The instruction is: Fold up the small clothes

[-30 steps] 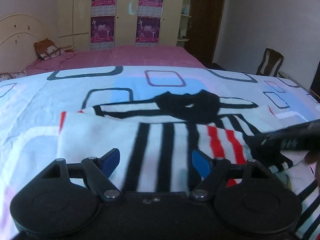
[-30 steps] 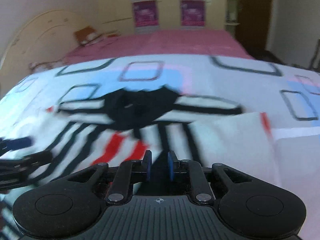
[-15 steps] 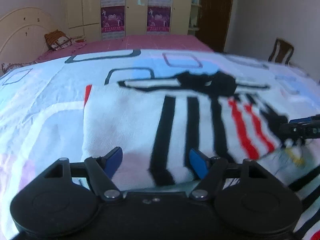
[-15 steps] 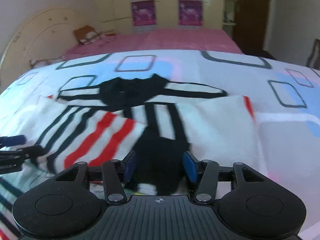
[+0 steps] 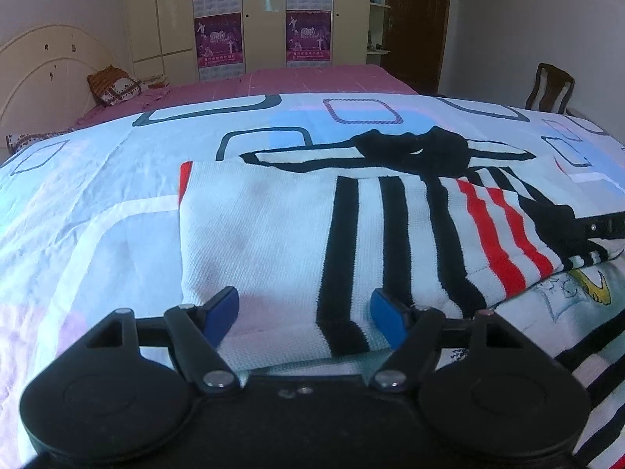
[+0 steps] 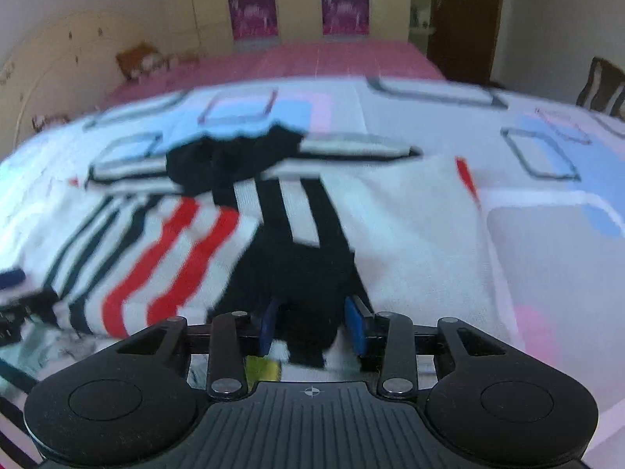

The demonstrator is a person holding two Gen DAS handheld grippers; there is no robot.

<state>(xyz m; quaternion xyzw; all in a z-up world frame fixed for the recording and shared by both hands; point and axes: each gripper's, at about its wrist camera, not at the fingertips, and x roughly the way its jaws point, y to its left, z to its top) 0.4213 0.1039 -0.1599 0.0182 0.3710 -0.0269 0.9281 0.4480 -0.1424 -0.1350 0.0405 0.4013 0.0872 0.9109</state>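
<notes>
Two pairs of tongs hang over a white knitted sweater with black and red stripes on the patterned bedsheet: left tongs spread wide over its near edge, right tongs partly parted around a black fold, grip unclear. Beyond, bare sheet stretches far.

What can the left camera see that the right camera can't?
Only the left camera shows the yellow and blue drawing on the cloth lying under the striped top, and the left gripper, its blue pads wide apart over the top's near edge. Only the right camera shows the right gripper, its pads on either side of a black part of the top; whether they press it I cannot tell. Both show the top with black and red stripes, the patterned sheet, the pink bed, the posters and a chair.
</notes>
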